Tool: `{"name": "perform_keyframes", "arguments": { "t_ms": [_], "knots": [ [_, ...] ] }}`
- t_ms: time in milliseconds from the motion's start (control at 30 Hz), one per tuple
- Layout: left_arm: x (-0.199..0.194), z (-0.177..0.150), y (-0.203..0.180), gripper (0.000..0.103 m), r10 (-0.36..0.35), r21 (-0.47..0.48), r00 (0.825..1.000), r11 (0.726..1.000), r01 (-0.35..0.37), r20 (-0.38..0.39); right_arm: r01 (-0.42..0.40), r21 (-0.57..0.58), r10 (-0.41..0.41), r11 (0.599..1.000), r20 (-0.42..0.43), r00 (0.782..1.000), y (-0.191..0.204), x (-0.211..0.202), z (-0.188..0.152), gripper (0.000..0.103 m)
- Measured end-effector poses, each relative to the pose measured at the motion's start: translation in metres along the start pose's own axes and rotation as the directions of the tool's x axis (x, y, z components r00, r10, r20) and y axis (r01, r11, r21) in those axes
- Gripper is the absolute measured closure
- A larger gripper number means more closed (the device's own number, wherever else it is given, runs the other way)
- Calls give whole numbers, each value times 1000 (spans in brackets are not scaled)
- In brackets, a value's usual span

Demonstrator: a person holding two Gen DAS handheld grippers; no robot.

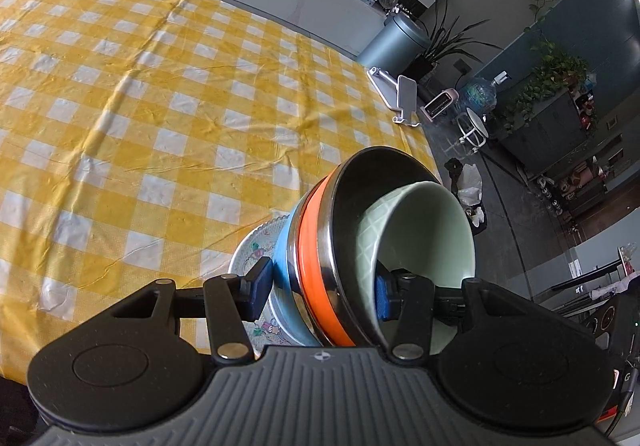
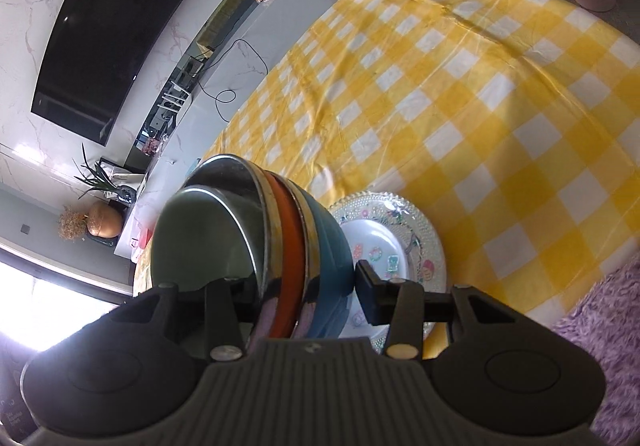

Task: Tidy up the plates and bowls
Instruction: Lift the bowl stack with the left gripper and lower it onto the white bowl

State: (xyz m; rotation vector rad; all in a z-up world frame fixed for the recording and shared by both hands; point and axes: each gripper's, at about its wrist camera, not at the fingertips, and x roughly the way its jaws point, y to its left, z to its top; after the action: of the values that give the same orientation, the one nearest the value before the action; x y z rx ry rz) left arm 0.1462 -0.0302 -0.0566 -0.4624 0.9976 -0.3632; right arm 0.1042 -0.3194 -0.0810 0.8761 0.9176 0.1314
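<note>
Three nested bowls (image 1: 384, 246), one plate (image 2: 404, 242) (patterned).

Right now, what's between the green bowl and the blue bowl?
The orange-banded steel bowl sits nested between the green bowl and the blue bowl, clearest in the left wrist view.

A tablecloth (image 1: 160, 93) in yellow and white checks is filling the view from nine to one o'clock. At five o'clock, nested bowls are showing their colours: a pale green bowl (image 1: 424, 246) with a faint lattice pattern, an orange-banded steel bowl (image 1: 316, 246) and a light blue bowl (image 1: 284, 270). Beneath them a white plate (image 2: 416, 246) is displaying pastel cartoon figures and a beaded rim. Black gripper fingers (image 1: 258, 286) are carrying blue pads.
</note>
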Motion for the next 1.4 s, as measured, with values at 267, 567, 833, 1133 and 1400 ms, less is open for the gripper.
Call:
{"name": "perform_keyframes", "arguments": {
  "t_ms": [267, 567, 833, 1133, 1400],
  "knots": [
    [16, 0, -3, 48, 20, -2, 999, 1000, -20, -29, 11, 16, -11, 1000, -10, 1000, -13, 6, 4, 59],
    [25, -1, 0, 48, 27, -5, 998, 1000, -27, -55, 28, 36, -27, 999, -31, 999, -23, 17, 7, 59],
    [25, 0, -1, 55, 47, 8, 995, 999, -46, -84, 36, 24, -35, 999, -40, 999, -20, 17, 6, 55],
    [23, 2, -3, 55, 58, 23, 996, 998, -57, -61, 40, 32, -39, 999, -31, 999, -18, 16, 8, 40],
    [8, 2, -10, 42, 80, 65, 997, 995, -79, -10, 53, -15, -53, 998, 31, 998, -8, 1, 10, 28]
  ]
}}
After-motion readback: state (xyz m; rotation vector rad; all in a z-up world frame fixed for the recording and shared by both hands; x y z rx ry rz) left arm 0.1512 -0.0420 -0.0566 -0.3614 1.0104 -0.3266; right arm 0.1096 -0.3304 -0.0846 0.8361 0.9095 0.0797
